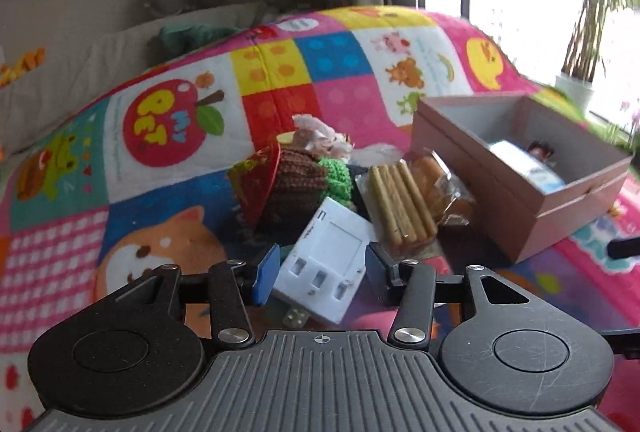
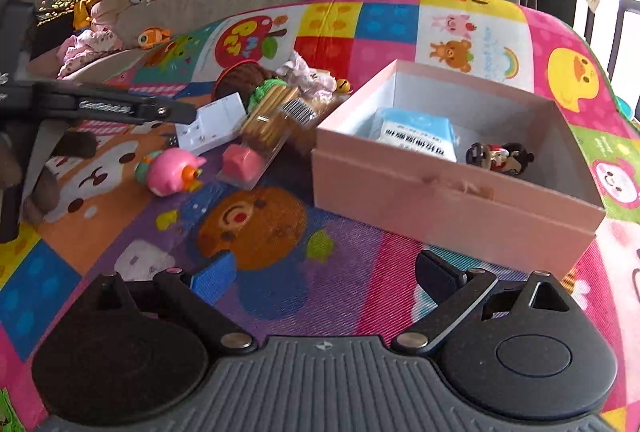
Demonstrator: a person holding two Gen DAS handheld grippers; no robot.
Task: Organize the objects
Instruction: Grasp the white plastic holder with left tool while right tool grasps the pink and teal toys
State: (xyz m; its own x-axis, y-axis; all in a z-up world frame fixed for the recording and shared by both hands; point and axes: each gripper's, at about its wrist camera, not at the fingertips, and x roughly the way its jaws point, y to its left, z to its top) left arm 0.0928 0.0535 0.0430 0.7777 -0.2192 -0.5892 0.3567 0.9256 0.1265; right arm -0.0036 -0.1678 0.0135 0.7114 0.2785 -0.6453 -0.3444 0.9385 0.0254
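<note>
My left gripper (image 1: 320, 272) is shut on a white plug adapter (image 1: 326, 260), its blue pads pressed on both sides; the adapter also shows in the right wrist view (image 2: 212, 126) with the left gripper's arm reaching to it. Behind it lie a crocheted brown and green toy (image 1: 296, 180) and a pack of biscuit sticks (image 1: 400, 204). A pink box (image 2: 452, 192) stands at the right, holding a blue packet (image 2: 416, 128) and a small figurine (image 2: 500, 154). My right gripper (image 2: 324, 278) is open and empty above the mat, in front of the box.
A colourful patchwork play mat (image 2: 260, 292) covers the surface. A pink pig toy (image 2: 172, 170) and a pink block in clear wrap (image 2: 242, 160) lie left of the box. Plush toys sit on a sofa at the far left. A window is at the right.
</note>
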